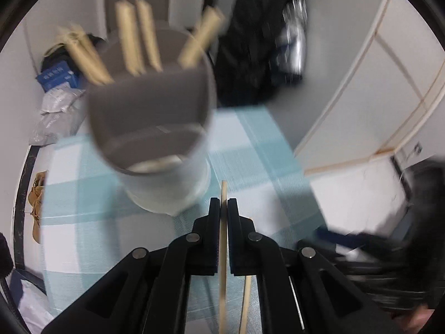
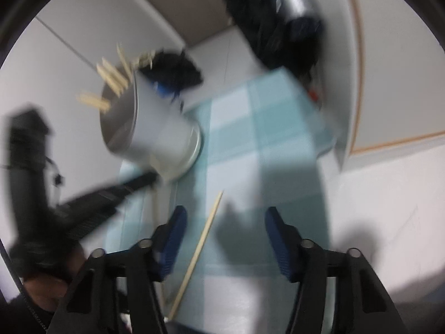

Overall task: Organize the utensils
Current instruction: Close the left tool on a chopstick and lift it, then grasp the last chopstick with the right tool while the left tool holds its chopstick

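Left gripper (image 1: 223, 204) is clamped tight on 1 thin pale wooden chopstick (image 1: 222, 250), held over the blue checked cloth (image 1: 250, 144) just in front of the grey holder cup (image 1: 155, 139). Right gripper (image 2: 224, 217) hangs open, empty, over another chopstick (image 2: 198, 253) lying on the cloth.

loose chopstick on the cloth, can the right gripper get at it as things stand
Probably yes. The right gripper is open with the loose chopstick lying on the checked cloth just ahead of its fingers, nothing covering it. The left gripper, shut on another chopstick, stays off to the side.
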Motion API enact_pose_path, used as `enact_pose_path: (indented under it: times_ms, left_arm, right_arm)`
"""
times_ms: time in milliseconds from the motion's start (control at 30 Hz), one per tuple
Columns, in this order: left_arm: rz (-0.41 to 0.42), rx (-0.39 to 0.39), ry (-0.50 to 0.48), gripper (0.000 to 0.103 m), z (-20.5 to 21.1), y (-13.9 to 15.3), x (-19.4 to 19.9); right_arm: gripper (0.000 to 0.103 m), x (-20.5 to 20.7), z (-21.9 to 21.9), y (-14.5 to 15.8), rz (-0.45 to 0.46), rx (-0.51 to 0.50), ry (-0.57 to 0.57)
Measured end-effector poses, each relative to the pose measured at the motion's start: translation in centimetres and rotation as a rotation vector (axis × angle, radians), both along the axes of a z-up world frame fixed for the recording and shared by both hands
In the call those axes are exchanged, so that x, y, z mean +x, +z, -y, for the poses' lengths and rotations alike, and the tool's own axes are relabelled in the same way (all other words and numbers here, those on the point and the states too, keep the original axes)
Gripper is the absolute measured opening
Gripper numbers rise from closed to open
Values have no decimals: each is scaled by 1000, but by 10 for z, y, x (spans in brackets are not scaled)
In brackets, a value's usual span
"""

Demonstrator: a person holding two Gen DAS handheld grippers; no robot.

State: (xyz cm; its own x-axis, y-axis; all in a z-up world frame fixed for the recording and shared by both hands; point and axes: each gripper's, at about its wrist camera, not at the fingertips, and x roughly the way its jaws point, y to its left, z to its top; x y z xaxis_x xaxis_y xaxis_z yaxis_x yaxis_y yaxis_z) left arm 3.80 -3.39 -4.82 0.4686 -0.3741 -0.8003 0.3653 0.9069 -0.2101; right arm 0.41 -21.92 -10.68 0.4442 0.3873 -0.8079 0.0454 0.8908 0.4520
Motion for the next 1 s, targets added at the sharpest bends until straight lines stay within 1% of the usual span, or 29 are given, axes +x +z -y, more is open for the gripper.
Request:
enact_pose_path:
  times_ms: [33, 67, 133, 200, 300, 400, 433, 467, 500, 533, 567, 633, 700, 733, 767, 800, 867, 900, 1000]
  left_arm:
    - [13, -25, 13, 1, -10, 7, 2]
    - [26, -41, 27, 1, -12, 14, 6]
    - [46, -78, 49, 1, -28, 24, 6]
    - [59, -105, 69, 1, -44, 29, 2]
    - [67, -132, 87, 1, -53, 26, 4]
    - [66, -149, 103, 1, -61, 20, 7]
    - [64, -157, 109, 1, -63, 20, 8]
    - [63, -162, 114, 1, -66, 20, 8]
    - [65, -167, 119, 1, -69, 21, 9]
    - [67, -170, 120, 1, -72, 27, 5]
    - [67, -171, 120, 1, -72, 26, 4]
    - [67, -176, 121, 1, -77, 27, 2]
    - [68, -179, 123, 1, -79, 28, 1]
    - [67, -182, 124, 1, -81, 28, 1]
    - [66, -184, 129, 1, -82, 27, 2]
    - [64, -184, 131, 1, -83, 27, 2]
    - [60, -181, 141, 1, -85, 26, 3]
    - [55, -185, 145, 1, -86, 25, 3]
    - [60, -187, 140, 1, -87, 28, 0]
  right_arm:
    - [45, 3, -4, -3, -14, -6, 5]
    - [44, 6, -9, -5, -31, -9, 12]
    - [42, 16, -21, -12, -81, -25, 31]
    - [37, 24, -29, -16, -114, -25, 49]
    - [37, 37, -46, -21, -174, -126, 56]
    - [38, 44, -62, -31, -239, -198, 61]
    - [37, 44, -67, -30, -230, -231, 58]
    - [39, 44, -75, -31, -246, -282, 68]
    - [39, 44, -82, -30, -243, -326, 74]
    - [39, 43, -88, -30, -244, -363, 77]
    - [39, 43, -91, -30, -246, -384, 77]
    - [35, 41, -99, -30, -233, -454, 71]
    - [20, 39, -103, -30, -209, -503, 65]
    - [16, 38, -103, -30, -196, -503, 68]
    - [8, 35, -102, -29, -185, -502, 65]
    - [7, 34, -101, -29, -178, -491, 61]
    - [4, 29, -95, -28, -157, -417, 72]
    - [4, 27, -92, -28, -150, -398, 67]
    - [0, 15, -73, -16, -84, -313, 18]
